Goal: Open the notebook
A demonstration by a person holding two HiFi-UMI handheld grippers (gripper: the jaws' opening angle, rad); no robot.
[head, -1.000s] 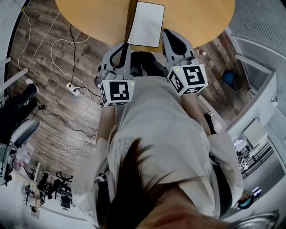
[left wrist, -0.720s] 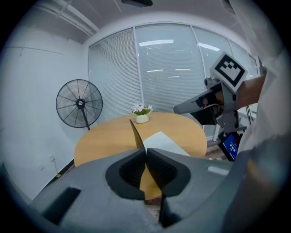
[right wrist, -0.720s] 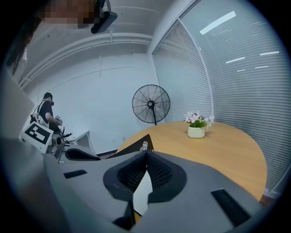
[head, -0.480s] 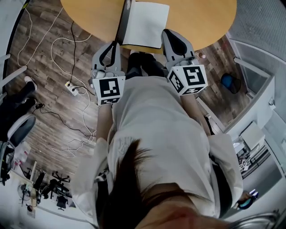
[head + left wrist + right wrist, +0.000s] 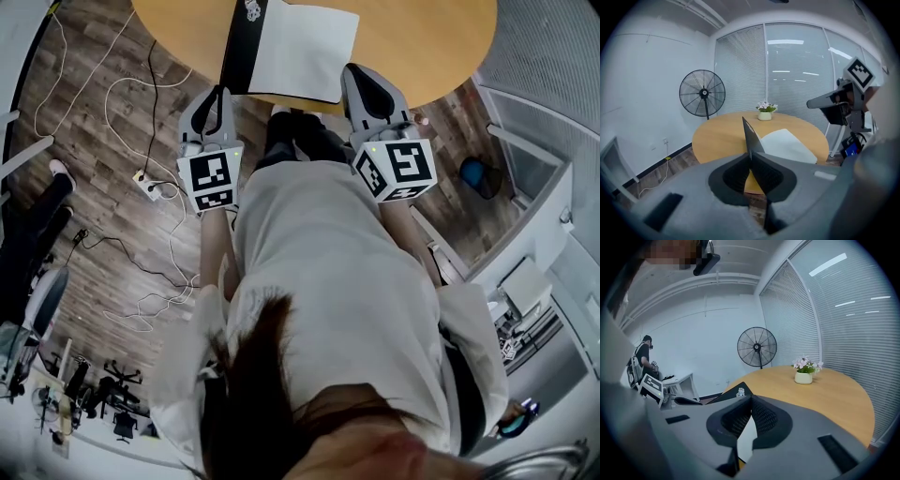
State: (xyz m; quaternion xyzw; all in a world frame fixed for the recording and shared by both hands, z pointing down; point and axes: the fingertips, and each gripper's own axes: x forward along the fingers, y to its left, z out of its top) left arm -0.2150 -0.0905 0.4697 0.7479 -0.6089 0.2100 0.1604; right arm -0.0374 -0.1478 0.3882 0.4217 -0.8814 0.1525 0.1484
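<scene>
Fingers (image 5: 733, 176) of the left gripper (image 5: 750, 158) are squeezing shut on the thin black cover (image 5: 751, 136) of the notebook (image 5: 302, 49) and are holding it up. The notebook is lying at the near edge of the round wooden table (image 5: 422, 37), at the top middle of the head view. Half a second ago the cover was standing almost straight up. Now it is leaning over to the left of the picture, and the white page is showing all the way. I am thinking the notebook is getting more than half open, and the cover is only needing to go down flat. The right gripper (image 5: 750, 401) is keeping its fingers pressed together, with nothing I can see between them, just beside the right edge of the white page. Farther back, a little flower pot (image 5: 804, 376) is sitting on the table, and a big fan (image 5: 701, 93) is standing behind it.
</scene>
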